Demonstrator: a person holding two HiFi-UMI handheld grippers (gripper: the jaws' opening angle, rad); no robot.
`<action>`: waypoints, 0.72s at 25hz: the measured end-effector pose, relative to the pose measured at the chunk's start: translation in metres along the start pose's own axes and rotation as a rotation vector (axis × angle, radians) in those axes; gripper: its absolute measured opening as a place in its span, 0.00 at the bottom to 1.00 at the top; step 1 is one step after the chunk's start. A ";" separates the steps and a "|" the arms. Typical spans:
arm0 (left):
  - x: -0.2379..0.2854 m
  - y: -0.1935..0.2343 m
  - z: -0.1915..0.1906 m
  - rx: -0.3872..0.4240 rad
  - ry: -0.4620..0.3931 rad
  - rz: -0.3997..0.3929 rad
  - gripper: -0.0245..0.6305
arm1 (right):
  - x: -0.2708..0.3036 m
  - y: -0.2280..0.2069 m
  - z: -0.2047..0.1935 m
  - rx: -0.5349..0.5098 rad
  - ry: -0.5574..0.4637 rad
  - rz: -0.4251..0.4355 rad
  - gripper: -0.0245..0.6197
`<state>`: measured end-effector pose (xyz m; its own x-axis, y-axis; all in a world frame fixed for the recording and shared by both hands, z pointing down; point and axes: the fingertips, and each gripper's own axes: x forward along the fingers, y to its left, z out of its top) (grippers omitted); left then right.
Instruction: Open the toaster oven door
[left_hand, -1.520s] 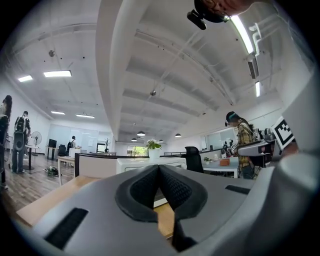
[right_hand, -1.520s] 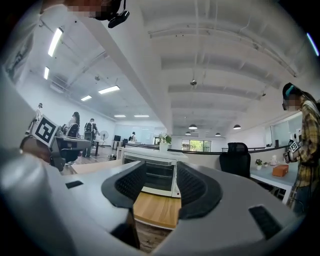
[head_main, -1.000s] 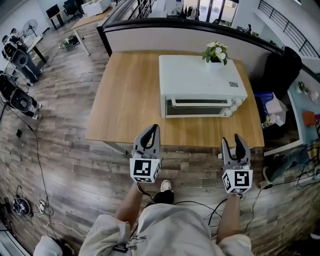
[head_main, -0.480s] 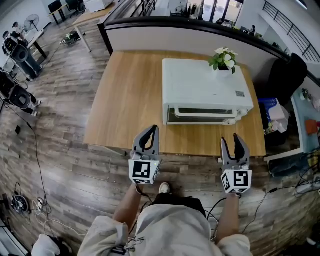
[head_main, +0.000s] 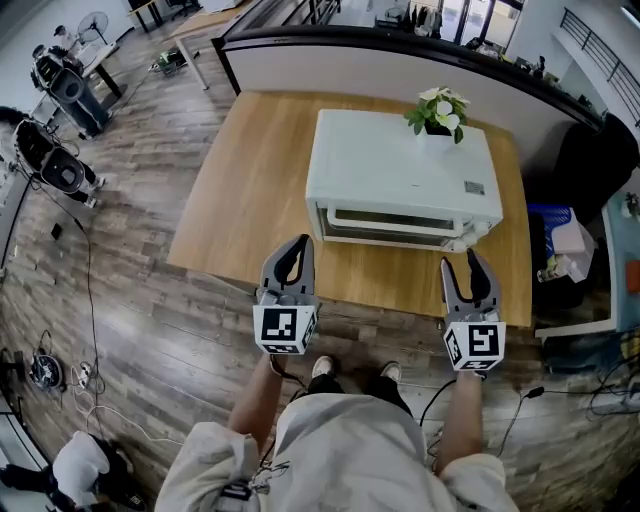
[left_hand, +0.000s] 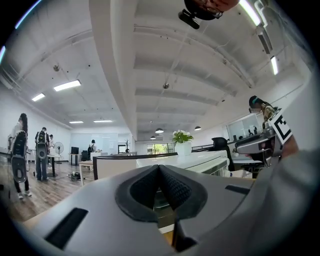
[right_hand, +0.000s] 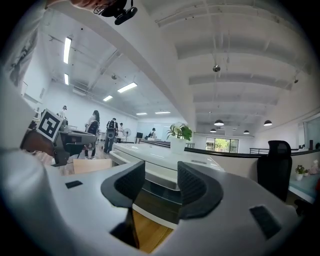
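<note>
The jaws of the left gripper are pressed together with nothing in them. Those of the right gripper stand moderately apart, also empty. Both hover short of the near edge of the bench. The toaster oven sits ahead of them, well apart from either set of tips, and its door is shut and faces them. In the right gripper view the dark door glass lies straight ahead, framed in the gap between the jaws, so the right gripper looks the better placed for the pull. To do it well, it should probably go forward level and take the door's upper edge squarely between the jaws. It should close firmly, then draw back and down along the door's swing, not straight out, or the light oven may slide. The shut left gripper could steady the oven's top.
</note>
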<state>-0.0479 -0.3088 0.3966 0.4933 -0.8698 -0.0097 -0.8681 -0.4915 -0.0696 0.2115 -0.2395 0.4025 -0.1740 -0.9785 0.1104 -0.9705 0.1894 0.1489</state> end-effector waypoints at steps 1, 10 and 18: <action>0.000 -0.006 0.001 -0.005 0.004 0.016 0.06 | -0.001 -0.008 0.000 0.005 -0.006 0.011 0.35; -0.005 -0.042 0.013 0.009 0.017 0.117 0.06 | 0.002 -0.044 -0.006 0.004 -0.020 0.121 0.35; -0.008 -0.039 0.016 0.024 0.013 0.129 0.06 | 0.010 -0.040 -0.005 -0.008 -0.037 0.130 0.35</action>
<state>-0.0170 -0.2816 0.3834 0.3767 -0.9263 -0.0076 -0.9226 -0.3745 -0.0921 0.2495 -0.2569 0.4022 -0.3046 -0.9479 0.0927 -0.9379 0.3155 0.1440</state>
